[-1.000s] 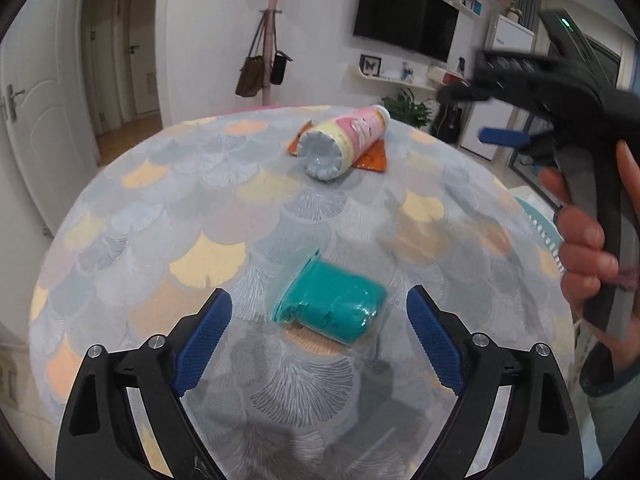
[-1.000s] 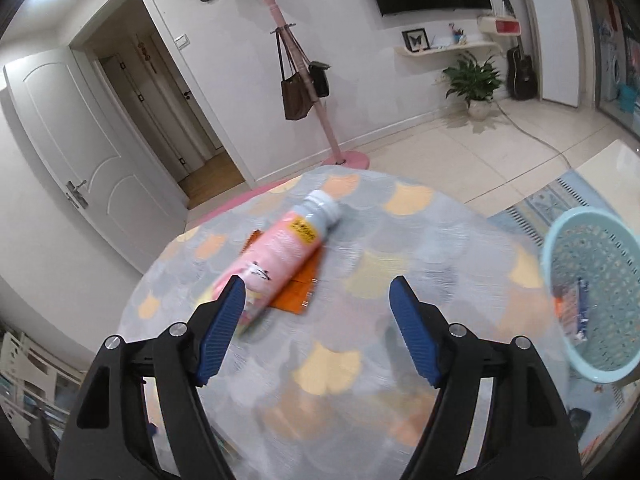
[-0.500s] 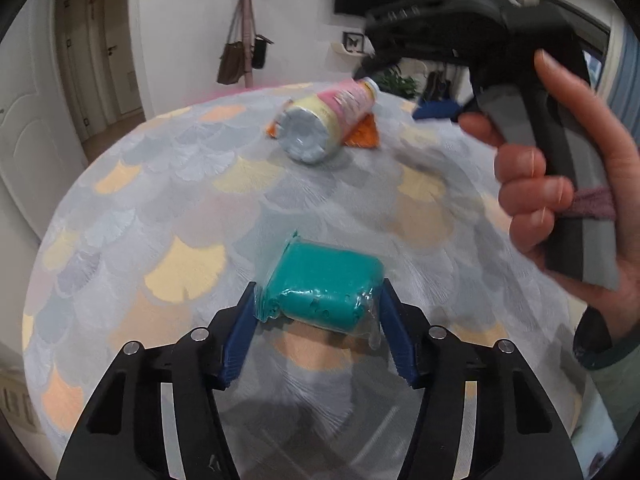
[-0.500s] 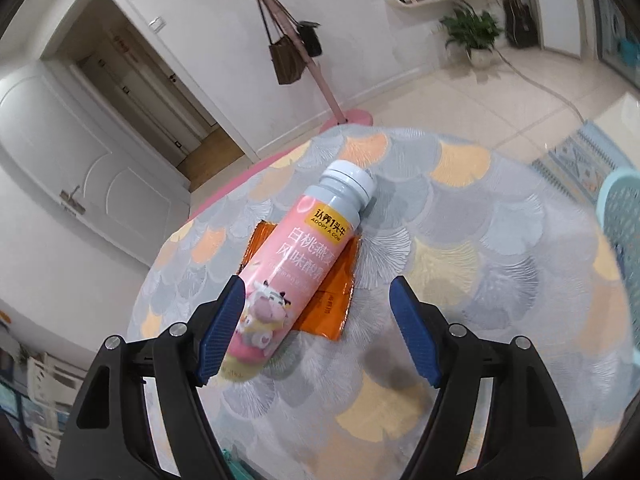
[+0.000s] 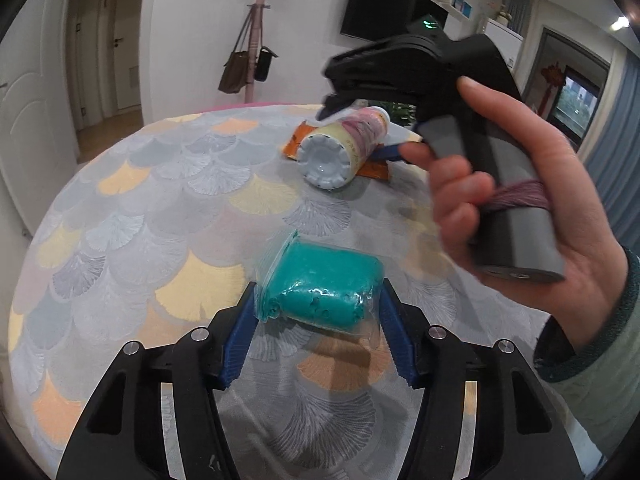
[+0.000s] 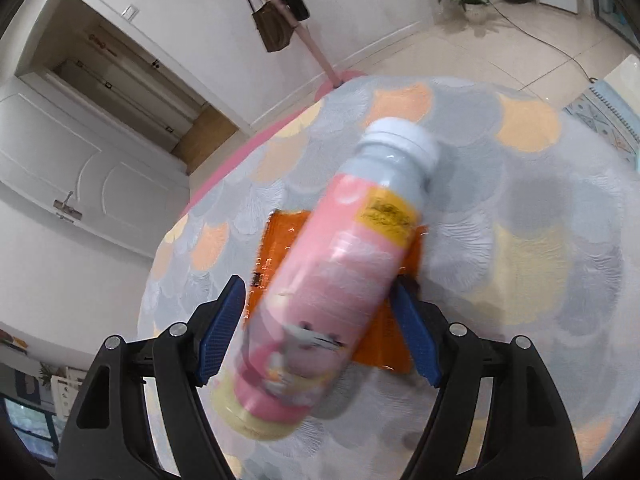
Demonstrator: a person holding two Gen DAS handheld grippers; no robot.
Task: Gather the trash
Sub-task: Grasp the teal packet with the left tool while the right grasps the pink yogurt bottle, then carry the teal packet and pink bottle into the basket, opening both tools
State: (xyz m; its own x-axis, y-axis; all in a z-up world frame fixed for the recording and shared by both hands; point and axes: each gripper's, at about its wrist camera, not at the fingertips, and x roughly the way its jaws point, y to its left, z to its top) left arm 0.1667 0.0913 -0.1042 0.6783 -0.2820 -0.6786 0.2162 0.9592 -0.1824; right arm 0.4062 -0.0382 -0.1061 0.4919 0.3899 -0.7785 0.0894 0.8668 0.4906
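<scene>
A round table [image 5: 132,208] fills most of the room's middle, covered in a fan-patterned cloth of grey, peach and yellow, with a door and a coat stand hung with bags behind it. On the cloth lie three bits of rubbish. Toward the far side a pink drink bottle [image 6: 336,280] lies on its side, white cap pointing away, resting on top of a flat orange wrapper [image 6: 276,248]. Nearer the person sits a teal lump sealed in a clear bag [image 5: 324,284], well apart from the bottle. Each hand carries a black gripper with blue pads. The right gripper [image 6: 320,324] straddles the bottle's lower half, its fingers spread either side of the body; the blur makes it hard to say whether the pads touch yet, but they look not yet clamped. The left gripper [image 5: 318,328] has its pads pressed against both flanks of the teal bag, so I judge it is grasping it, or only just closing on it. This reads as the pick-up step for both pieces at once. Next, the right one needs to squeeze squarely across the round bottle so it does not roll or squirt out, and lift clear without dragging the wrapper. The left needs a firm enough pinch on soft, slippery plastic before lifting. No bin shows here.
</scene>
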